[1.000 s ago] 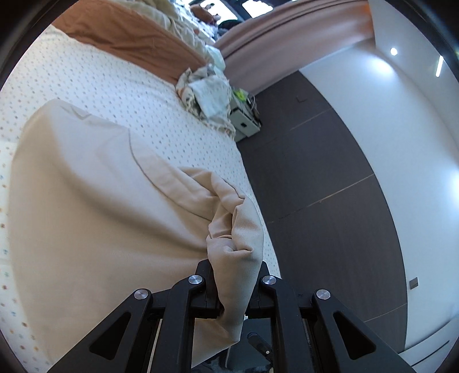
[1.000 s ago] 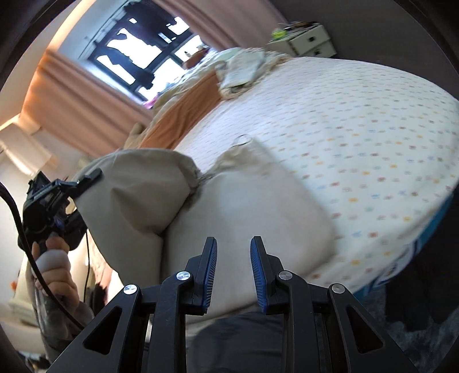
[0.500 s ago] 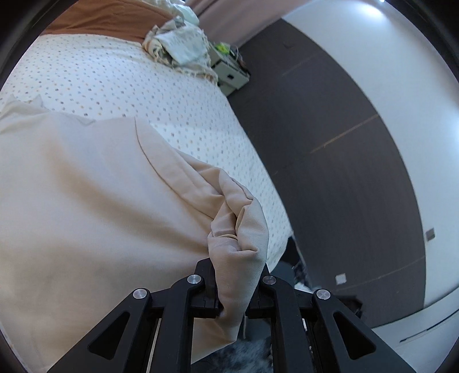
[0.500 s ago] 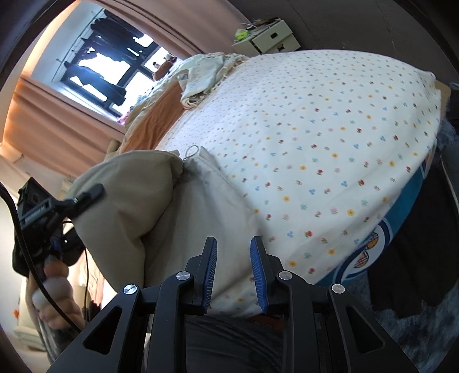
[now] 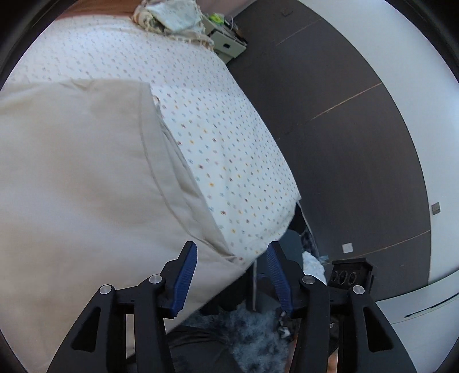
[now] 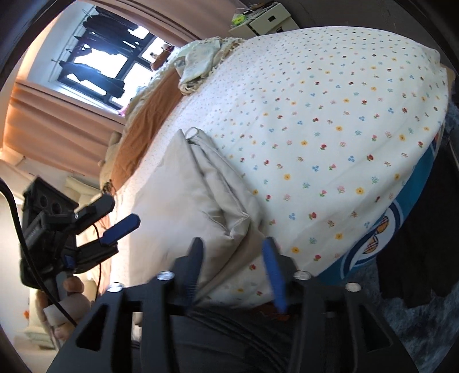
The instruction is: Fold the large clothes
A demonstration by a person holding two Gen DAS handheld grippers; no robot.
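A large beige garment (image 5: 86, 172) lies folded and flat on the flowered bed sheet (image 5: 223, 143), its near corner at the bed's edge. My left gripper (image 5: 231, 252) hovers over that corner with its jaws opening; the blue pads stand clear of the cloth. In the right wrist view the garment (image 6: 183, 195) shows a doubled corner lying between the fingers of my right gripper (image 6: 233, 249), whose jaws are also opening without pressing on it. The left gripper (image 6: 123, 212) appears there at the left, held by a hand (image 6: 71, 301), spread apart.
A crumpled pale cloth pile (image 5: 175, 17) and an orange-brown blanket (image 6: 143, 123) lie at the far end of the bed. A nightstand (image 5: 226, 43) stands by the dark wall panel (image 5: 344, 143). A grey shaggy rug (image 5: 252, 330) covers the floor below. Window and curtains (image 6: 94, 66) are beyond.
The left gripper has let go of the bunched beige fabric, which now lies flat on the bed. Both pairs of jaws have widened. Both grippers sank toward the bed's near edge.
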